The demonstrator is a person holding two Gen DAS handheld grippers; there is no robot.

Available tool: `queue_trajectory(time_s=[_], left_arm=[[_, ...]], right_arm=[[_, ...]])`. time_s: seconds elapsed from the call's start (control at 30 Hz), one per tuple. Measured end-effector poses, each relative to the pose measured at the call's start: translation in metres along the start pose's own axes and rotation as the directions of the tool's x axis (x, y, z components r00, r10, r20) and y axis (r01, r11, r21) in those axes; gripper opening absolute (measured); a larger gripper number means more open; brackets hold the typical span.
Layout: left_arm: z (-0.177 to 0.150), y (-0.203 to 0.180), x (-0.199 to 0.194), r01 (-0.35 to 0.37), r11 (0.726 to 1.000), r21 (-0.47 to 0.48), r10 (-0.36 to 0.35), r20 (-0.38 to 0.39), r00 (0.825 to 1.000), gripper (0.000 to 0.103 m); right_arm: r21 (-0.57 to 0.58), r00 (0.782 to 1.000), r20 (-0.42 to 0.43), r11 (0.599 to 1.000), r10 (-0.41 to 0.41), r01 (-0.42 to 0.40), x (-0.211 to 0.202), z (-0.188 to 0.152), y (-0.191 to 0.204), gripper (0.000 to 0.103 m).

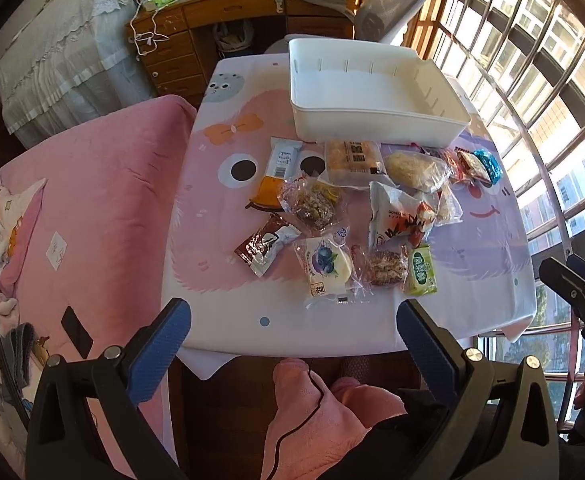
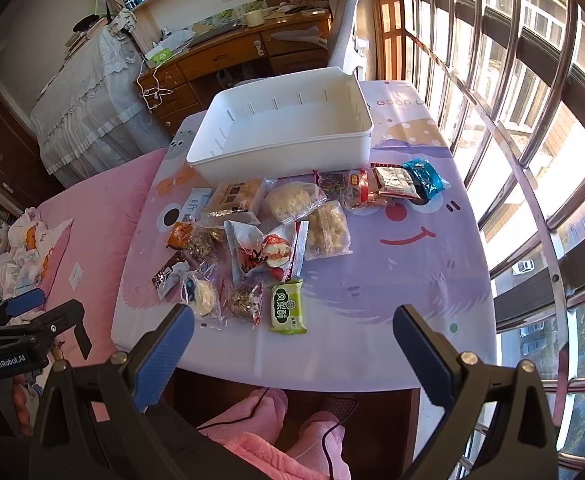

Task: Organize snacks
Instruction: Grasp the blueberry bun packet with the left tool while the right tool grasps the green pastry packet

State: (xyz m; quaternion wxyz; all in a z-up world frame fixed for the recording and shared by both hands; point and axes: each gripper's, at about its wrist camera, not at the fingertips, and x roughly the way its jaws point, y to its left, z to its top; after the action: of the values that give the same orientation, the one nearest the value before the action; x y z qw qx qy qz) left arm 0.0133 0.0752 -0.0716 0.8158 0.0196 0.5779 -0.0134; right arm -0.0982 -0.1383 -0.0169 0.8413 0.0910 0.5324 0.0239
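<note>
Left tool (image 1: 292,320) spread wide, blue pads (image 1: 160,348) far apart, nothing between them, touching nothing; held above the near edge of the tabletop (image 1: 332,332) at the bottom of the frame, aimed toward the snacks. Right tool (image 2: 292,324) likewise fully released, pads (image 2: 424,354) wide, empty, poised over the near edge of the tabletop (image 2: 392,304) at the lower middle of the frame. Seen from the right wrist view, left tool body low at the left edge; from the left wrist view, right tool at the right edge. Scattered in the middle of the frame, a loose cluster of wrapped snacks (image 1: 348,216): green packet (image 2: 287,307) nearest, just beside a clear-wrapped nut bar (image 2: 246,298); brown-and-silver packet (image 1: 264,246) at the left of the heap; blue foil packet (image 2: 426,178) at the far right. Behind the heap, toward the top of the frame, a white bin (image 2: 280,156), upright, nothing visible inside. Pink bed (image 1: 92,216) at left.
</note>
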Motion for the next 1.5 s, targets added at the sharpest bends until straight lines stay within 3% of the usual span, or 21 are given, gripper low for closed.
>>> queue_trajectory(time_s=[0.23, 0.57, 0.77, 1.03, 1.2, 1.37, 1.5], left_arm=[[0.015, 0.010, 0.043, 0.158, 0.985, 0.066, -0.151, -0.102, 0.983, 0.102], [0.035, 0.009, 0.110, 0.329, 0.935, 0.135, -0.294, -0.226, 0.929, 0.102], [0.041, 0.012, 0.152, 0.327, 0.937, 0.121, -0.279, -0.299, 0.913, 0.102], [0.046, 0.000, 0.185, 0.271, 0.954, 0.127, -0.224, -0.299, 0.928, 0.102], [0.052, -0.015, 0.199, 0.229, 0.962, 0.148, -0.178, -0.291, 0.940, 0.102], [0.056, -0.026, 0.216, 0.195, 0.975, 0.111, -0.148, -0.336, 0.930, 0.102], [0.057, -0.035, 0.231, 0.159, 0.984, 0.078, -0.120, -0.368, 0.922, 0.101]], right_arm=[[0.070, 0.999, 0.004, 0.996, -0.055, 0.054, 0.022, -0.012, 0.005, 0.100], [0.098, 0.986, 0.049, 0.983, -0.162, 0.157, 0.055, -0.036, 0.032, 0.099], [0.102, 0.967, 0.064, 0.965, -0.248, 0.241, 0.080, -0.053, 0.045, 0.099], [0.016, 0.947, 0.065, 0.949, -0.316, 0.316, 0.117, -0.068, 0.052, 0.097], [-0.063, 0.947, 0.054, 0.946, -0.316, 0.319, 0.139, -0.071, 0.051, 0.092], [-0.137, 0.959, 0.015, 0.949, -0.283, 0.283, 0.161, -0.071, 0.047, 0.079], [-0.180, 0.967, 0.001, 0.952, -0.253, 0.249, 0.172, -0.069, 0.043, 0.076]])
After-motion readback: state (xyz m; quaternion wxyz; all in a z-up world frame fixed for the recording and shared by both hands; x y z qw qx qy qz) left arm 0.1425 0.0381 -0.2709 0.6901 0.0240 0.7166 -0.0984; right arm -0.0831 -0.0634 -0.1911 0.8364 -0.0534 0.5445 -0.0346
